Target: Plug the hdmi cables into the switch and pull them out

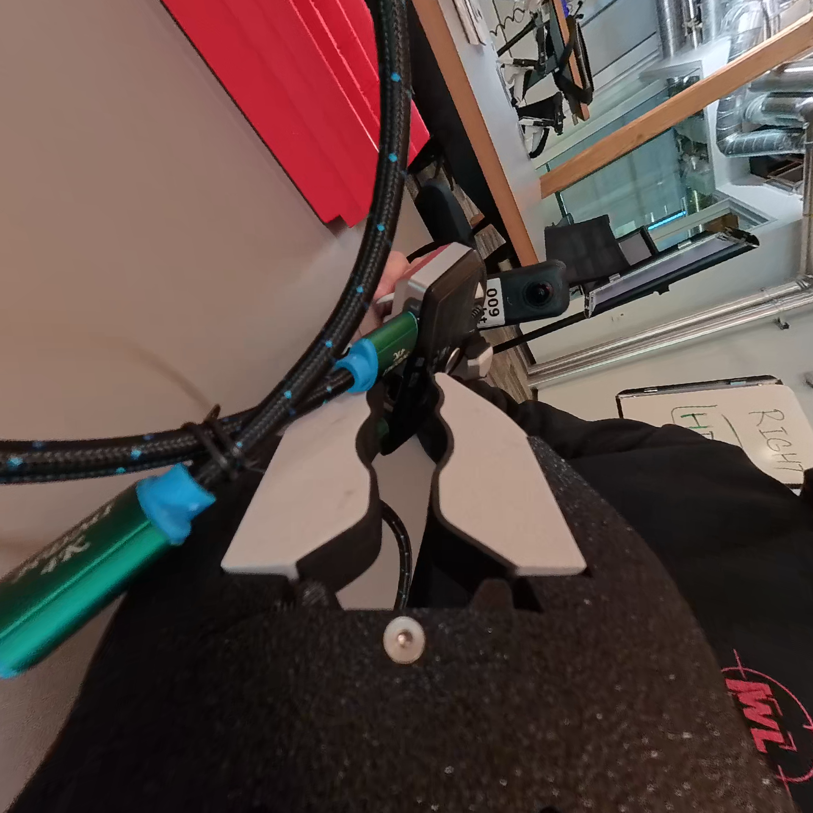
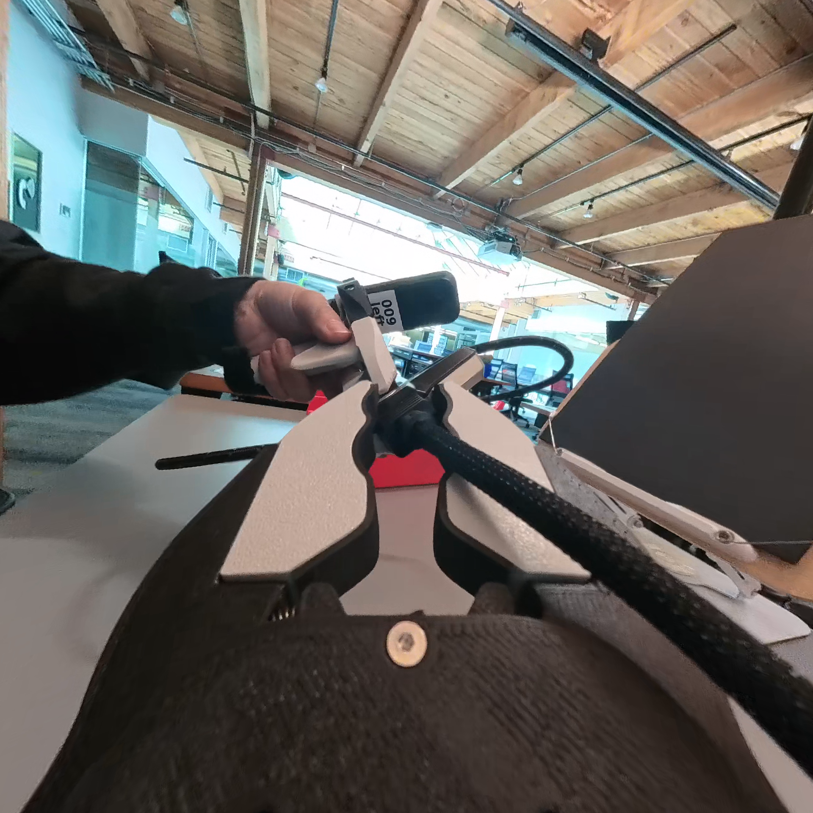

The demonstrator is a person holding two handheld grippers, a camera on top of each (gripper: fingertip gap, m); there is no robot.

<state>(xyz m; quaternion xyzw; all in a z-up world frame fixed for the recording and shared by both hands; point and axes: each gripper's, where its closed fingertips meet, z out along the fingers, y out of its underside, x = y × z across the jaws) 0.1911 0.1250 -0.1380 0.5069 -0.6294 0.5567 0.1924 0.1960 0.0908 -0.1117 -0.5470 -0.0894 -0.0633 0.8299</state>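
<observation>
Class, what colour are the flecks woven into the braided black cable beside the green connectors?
Bright blue flecks on the braided cable, clearest in the left wrist view.

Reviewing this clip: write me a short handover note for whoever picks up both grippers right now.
Left gripper: shut on the small black switch box, held up off the table.
Right gripper: shut on the black braided cable's plug at the switch.
One green metal HDMI plug sits in the switch; a second green plug hangs loose nearby.
Whether the black plug is fully seated cannot be told. Left: finish plugging, then pull out.
</observation>
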